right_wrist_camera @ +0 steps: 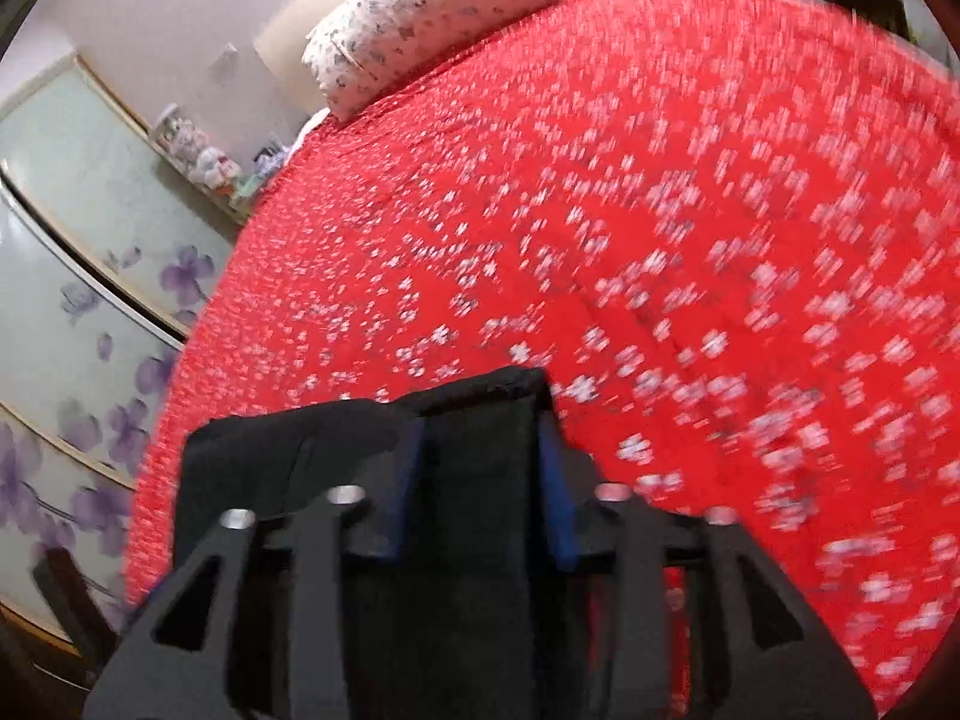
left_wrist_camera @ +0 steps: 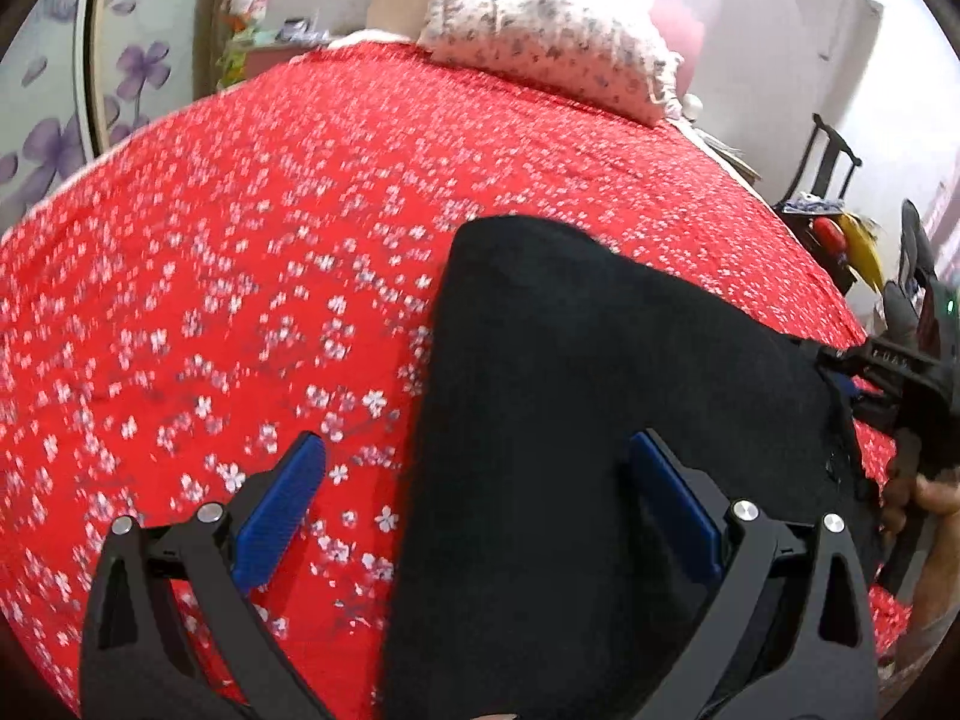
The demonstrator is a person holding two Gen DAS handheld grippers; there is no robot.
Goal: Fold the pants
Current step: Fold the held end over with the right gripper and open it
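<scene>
The black pants (left_wrist_camera: 600, 408) lie folded on the red flowered bedspread (left_wrist_camera: 240, 240). My left gripper (left_wrist_camera: 480, 468) is open; its left blue pad (left_wrist_camera: 282, 510) is over the bedspread and its right blue pad (left_wrist_camera: 672, 504) over the pants, with the pants' left edge between them. My right gripper (right_wrist_camera: 480, 480) is shut on a bunched part of the pants (right_wrist_camera: 474, 462), held between its blue pads (right_wrist_camera: 555, 498). The right gripper also shows in the left wrist view (left_wrist_camera: 900, 372) at the pants' right edge.
A flowered pillow (left_wrist_camera: 552, 42) lies at the head of the bed. A wardrobe with purple flower panels (right_wrist_camera: 78, 300) stands along the bed's left side. A dark chair (left_wrist_camera: 834, 180) with coloured items stands beyond the right edge.
</scene>
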